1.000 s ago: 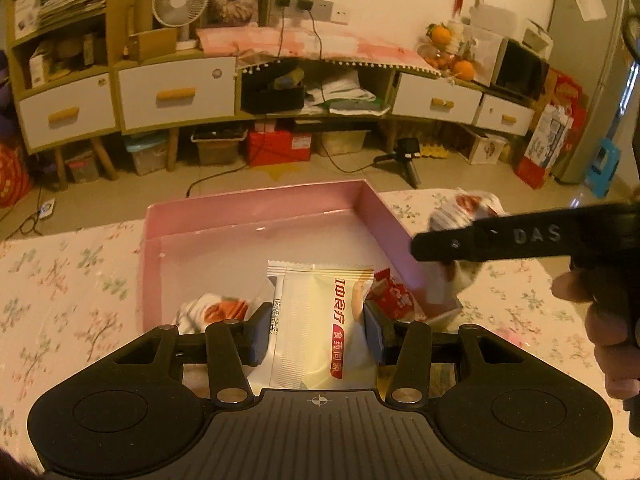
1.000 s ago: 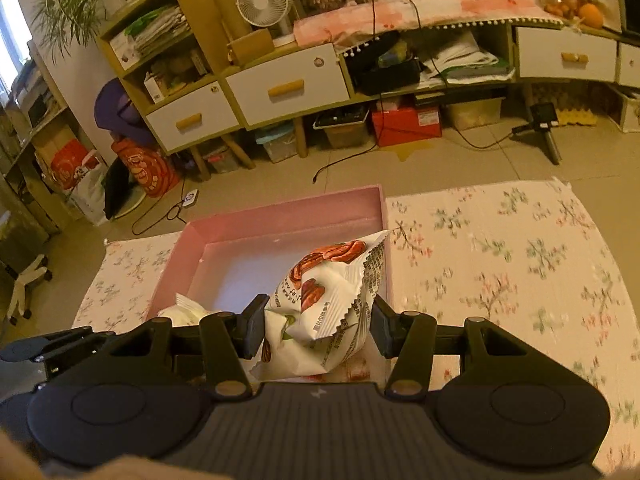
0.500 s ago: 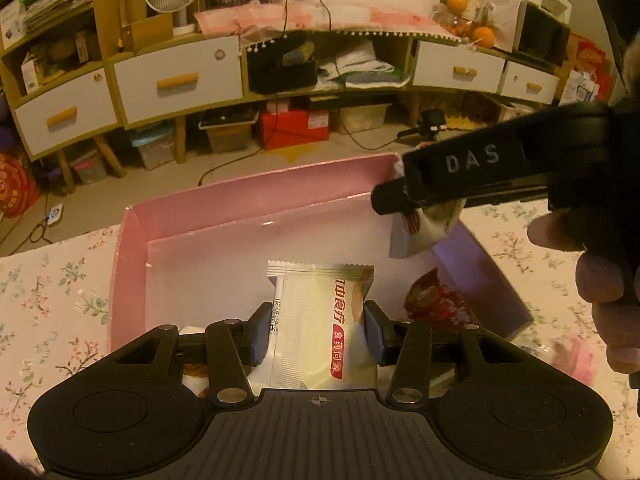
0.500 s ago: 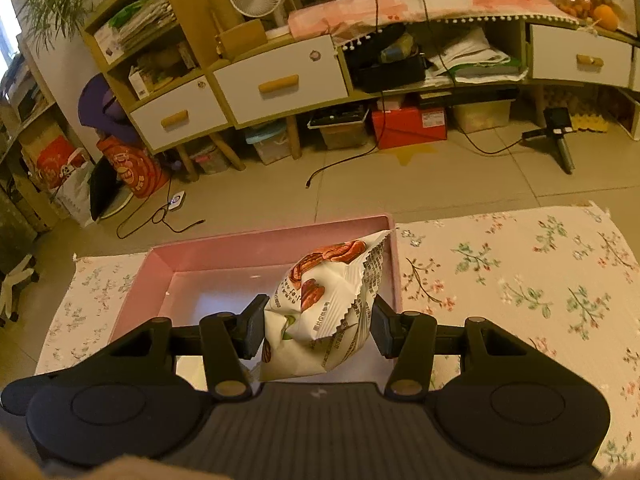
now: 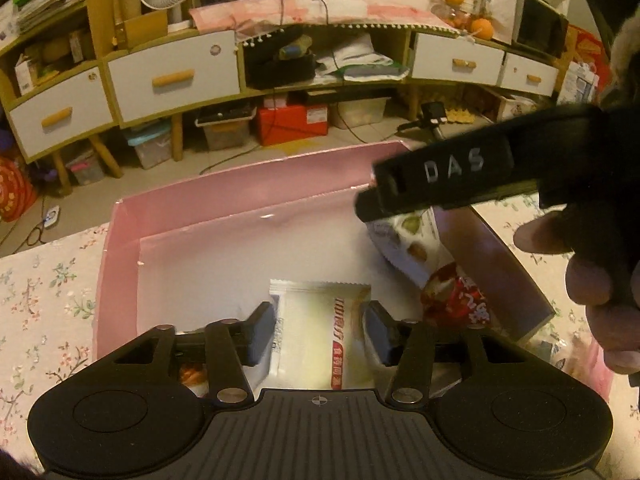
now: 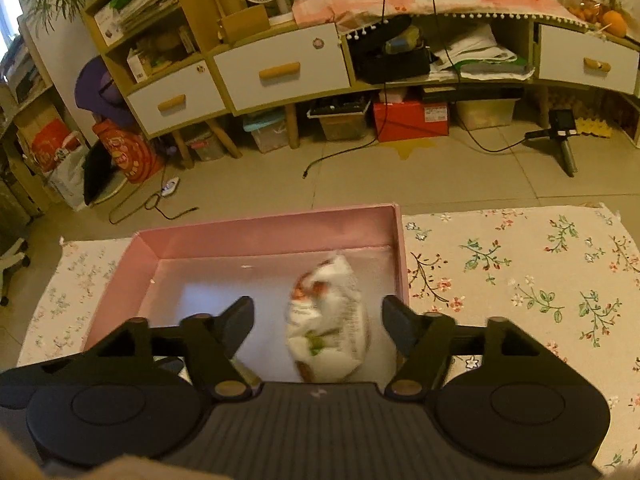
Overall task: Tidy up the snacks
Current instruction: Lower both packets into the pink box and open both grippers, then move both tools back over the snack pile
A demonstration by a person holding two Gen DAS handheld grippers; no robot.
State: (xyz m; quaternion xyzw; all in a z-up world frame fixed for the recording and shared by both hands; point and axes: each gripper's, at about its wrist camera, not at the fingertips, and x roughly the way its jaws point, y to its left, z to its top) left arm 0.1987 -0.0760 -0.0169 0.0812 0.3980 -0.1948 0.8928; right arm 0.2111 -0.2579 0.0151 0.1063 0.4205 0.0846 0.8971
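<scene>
light: dim, warm indoor cast | glare: sheen on box floor | blur: motion-smeared bag in right view; near gripper soft in left view | distortion: strong fisheye bending at edges, dark corners

A flowered tablecloth carries the pink box.

- The far-left floor of the pink box lay bare.
- A white nut packet sat loose between the spread fingers of the right gripper.
- The right gripper's arm crossed the box's right side above a red packet.
</scene>
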